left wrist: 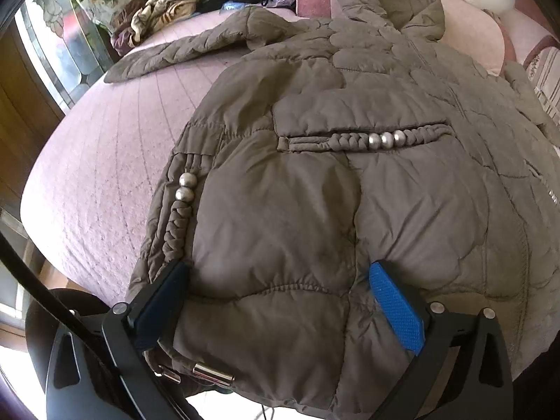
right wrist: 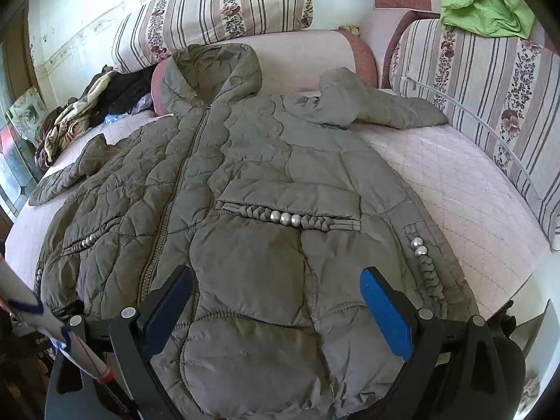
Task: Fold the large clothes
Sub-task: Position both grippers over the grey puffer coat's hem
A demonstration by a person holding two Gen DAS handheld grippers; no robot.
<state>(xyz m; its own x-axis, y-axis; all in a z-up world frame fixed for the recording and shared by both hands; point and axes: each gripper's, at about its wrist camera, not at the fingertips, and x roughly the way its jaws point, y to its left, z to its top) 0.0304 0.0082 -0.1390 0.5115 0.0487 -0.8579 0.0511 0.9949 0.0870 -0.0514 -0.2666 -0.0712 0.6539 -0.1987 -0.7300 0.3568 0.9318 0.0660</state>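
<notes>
A large grey-brown quilted hooded coat (left wrist: 315, 161) lies face up and spread out on a pink quilted bed (left wrist: 98, 182). It also shows in the right wrist view (right wrist: 252, 189), hood at the back, both sleeves out to the sides. My left gripper (left wrist: 276, 273) is open, with its blue-padded fingers (left wrist: 395, 308) astride the coat's lower left hem, beside a braided side trim with silver beads (left wrist: 185, 185). My right gripper (right wrist: 276, 280) is open over the lower right hem, fingers resting on or just above the fabric.
Striped floral cushions (right wrist: 217, 10) line the back and the right side (right wrist: 490, 112). A heap of dark and patterned clothes (right wrist: 94, 105) lies at the bed's back left. A green cloth (right wrist: 483, 0) sits at top right. A window (left wrist: 59, 45) is left of the bed.
</notes>
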